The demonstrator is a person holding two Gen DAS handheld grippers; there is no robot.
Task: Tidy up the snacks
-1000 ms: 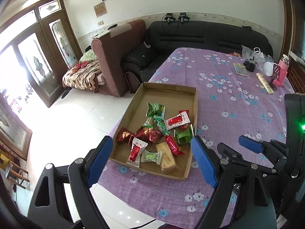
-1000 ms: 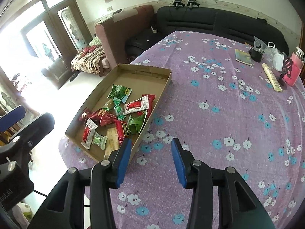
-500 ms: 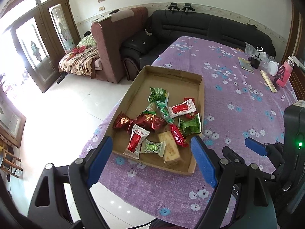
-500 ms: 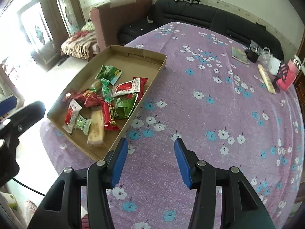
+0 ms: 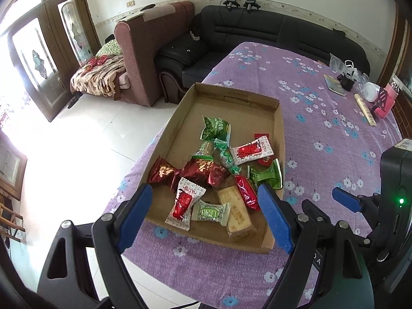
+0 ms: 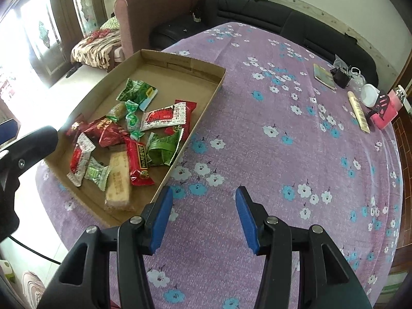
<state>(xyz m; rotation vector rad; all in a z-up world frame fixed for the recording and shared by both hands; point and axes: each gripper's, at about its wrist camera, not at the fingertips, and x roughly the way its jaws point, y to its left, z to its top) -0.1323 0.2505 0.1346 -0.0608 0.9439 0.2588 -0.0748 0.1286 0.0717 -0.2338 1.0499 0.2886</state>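
Observation:
A shallow cardboard tray (image 5: 177, 118) (image 6: 206, 103) sits at the left edge of a purple flowered table. It holds several wrapped snacks: a green packet (image 5: 215, 128) (image 6: 136, 90), red foil candies (image 5: 164, 172), a red-and-white packet (image 5: 251, 150) (image 6: 164, 116), a tan biscuit bar (image 5: 235, 212) (image 6: 118, 177). My left gripper (image 5: 206, 216) is open and empty, above the tray's near end. My right gripper (image 6: 203, 219) is open and empty, over the cloth just right of the tray's near corner; it also shows in the left wrist view (image 5: 345, 203).
Small items stand at the table's far right: a notebook (image 6: 324, 76), a white cup (image 6: 368, 98), a pink holder (image 6: 386, 113), a long stick (image 6: 358, 115). A black sofa (image 5: 257, 31) and brown armchair (image 5: 149, 51) lie beyond. White floor drops off left of the table.
Both grippers have moved closer toward the tray and table, so the tray looks larger. Both stay open and empty. The snacks have not moved.

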